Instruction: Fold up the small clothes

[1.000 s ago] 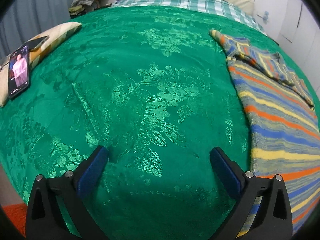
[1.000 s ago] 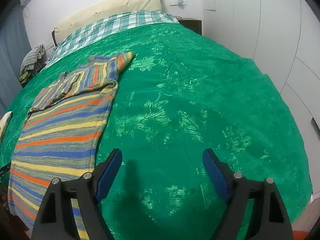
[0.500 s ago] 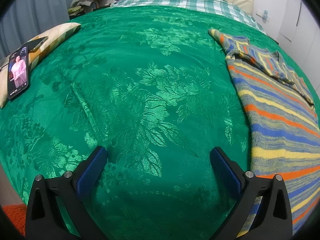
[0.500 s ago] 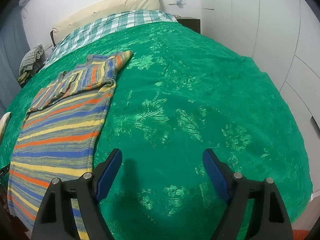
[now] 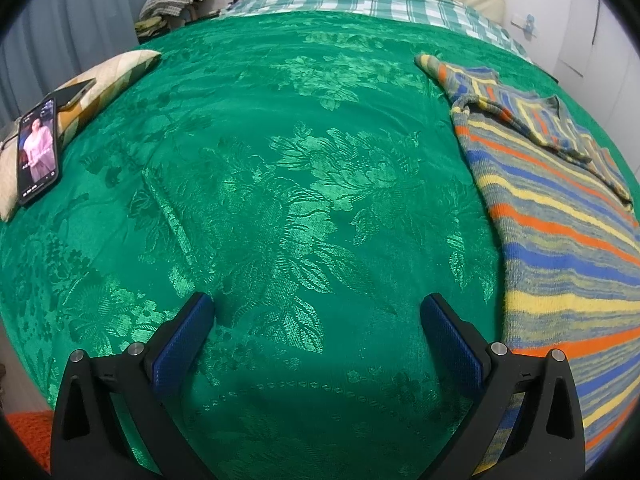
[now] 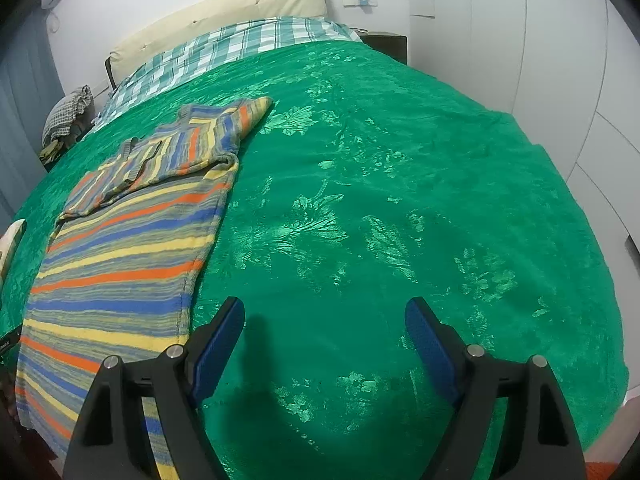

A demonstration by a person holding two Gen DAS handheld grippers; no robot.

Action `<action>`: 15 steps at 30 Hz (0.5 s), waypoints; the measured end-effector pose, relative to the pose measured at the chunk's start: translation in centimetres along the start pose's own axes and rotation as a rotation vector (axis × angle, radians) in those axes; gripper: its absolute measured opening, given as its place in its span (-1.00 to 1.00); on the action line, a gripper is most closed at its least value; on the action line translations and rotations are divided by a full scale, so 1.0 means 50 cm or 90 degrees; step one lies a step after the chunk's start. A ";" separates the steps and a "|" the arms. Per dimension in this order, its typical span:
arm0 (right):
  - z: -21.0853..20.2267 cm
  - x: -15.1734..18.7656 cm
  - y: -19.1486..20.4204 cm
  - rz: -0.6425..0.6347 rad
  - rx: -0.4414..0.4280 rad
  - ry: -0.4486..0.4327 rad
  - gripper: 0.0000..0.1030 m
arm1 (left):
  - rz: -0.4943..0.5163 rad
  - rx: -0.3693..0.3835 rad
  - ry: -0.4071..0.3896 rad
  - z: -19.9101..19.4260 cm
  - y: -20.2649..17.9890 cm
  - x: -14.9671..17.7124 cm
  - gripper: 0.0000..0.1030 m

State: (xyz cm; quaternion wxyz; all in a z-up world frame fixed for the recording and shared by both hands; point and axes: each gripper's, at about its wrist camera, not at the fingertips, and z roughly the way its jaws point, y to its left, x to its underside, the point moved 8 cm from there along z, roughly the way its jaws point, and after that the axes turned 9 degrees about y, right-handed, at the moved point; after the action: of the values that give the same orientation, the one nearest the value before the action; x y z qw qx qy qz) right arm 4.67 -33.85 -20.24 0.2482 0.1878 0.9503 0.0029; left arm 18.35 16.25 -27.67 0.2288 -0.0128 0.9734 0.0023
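Note:
A striped knit sweater (image 5: 560,240) in blue, orange, yellow and grey lies flat on the green bedspread (image 5: 300,184), with one sleeve folded across its chest. It lies at the right in the left wrist view and at the left in the right wrist view (image 6: 132,248). My left gripper (image 5: 316,320) is open and empty above the bedspread, left of the sweater. My right gripper (image 6: 324,324) is open and empty above the bedspread (image 6: 400,200), right of the sweater's hem.
A phone (image 5: 36,160) with a lit screen lies on a cushion (image 5: 100,80) at the left bed edge. A checked sheet (image 5: 360,0) and cream headboard (image 6: 224,20) are at the far end. White wardrobe doors (image 6: 560,60) stand on the right.
Both grippers have drifted slightly over the bed; the sweater has not moved. Both stay open.

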 end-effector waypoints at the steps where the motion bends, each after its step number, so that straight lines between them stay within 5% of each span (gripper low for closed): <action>1: -0.001 0.000 0.000 0.001 -0.001 -0.001 0.59 | 0.000 -0.001 0.000 0.000 0.000 0.000 0.99; 15: -0.001 -0.002 -0.003 0.002 -0.002 -0.004 0.59 | 0.001 -0.003 0.000 0.000 -0.001 0.001 0.99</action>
State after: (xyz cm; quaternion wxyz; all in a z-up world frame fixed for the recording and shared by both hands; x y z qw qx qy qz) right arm 4.67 -34.00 -20.16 0.2518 0.1886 0.9492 0.0038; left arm 18.31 16.20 -27.68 0.2289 -0.0124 0.9733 0.0050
